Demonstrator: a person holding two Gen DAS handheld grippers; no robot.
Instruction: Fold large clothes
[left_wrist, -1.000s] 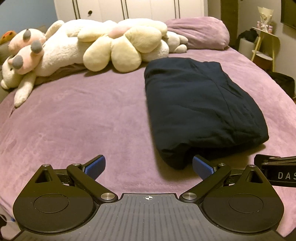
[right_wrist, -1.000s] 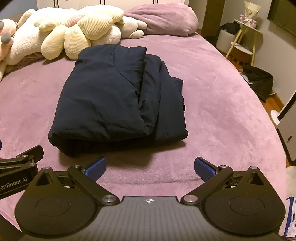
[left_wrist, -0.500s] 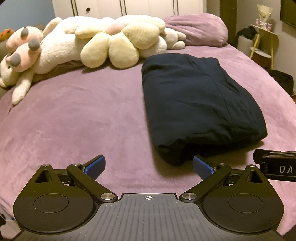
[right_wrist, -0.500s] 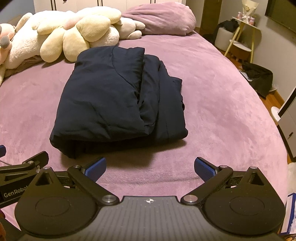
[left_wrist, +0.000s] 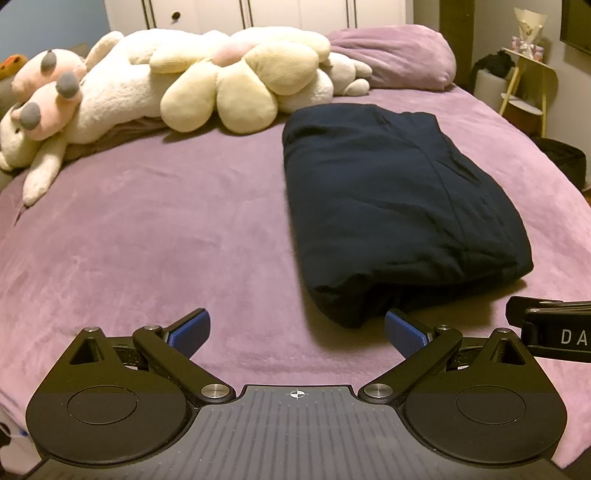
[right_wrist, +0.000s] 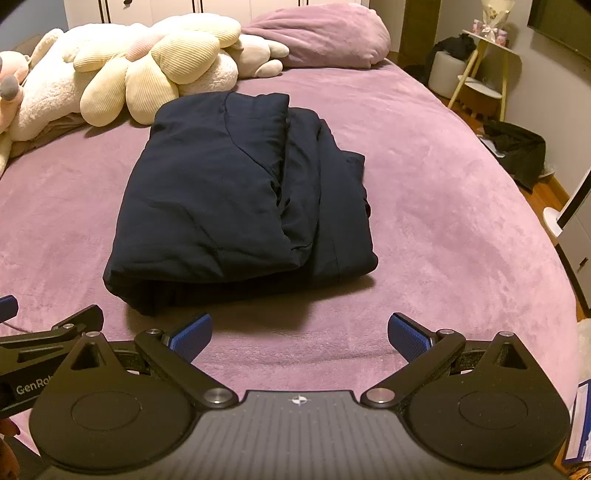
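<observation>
A dark navy garment (right_wrist: 236, 206) is lying folded in a thick bundle on the purple bed (right_wrist: 443, 221). Its top layer is sitting over a lower layer that is sticking out on the right. The left tool (left_wrist: 295, 330) is hanging just in front of the bundle's near left corner, with its blue pads wide apart and nothing between them. The right tool (right_wrist: 299, 332) is hanging near the bundle's near edge, also wide open and holding nothing. Far behind the garment, a cream flower pillow (left_wrist: 240, 85) and white plush toys (left_wrist: 74, 96) are lying beside a purple pillow (right_wrist: 317, 33).
</observation>
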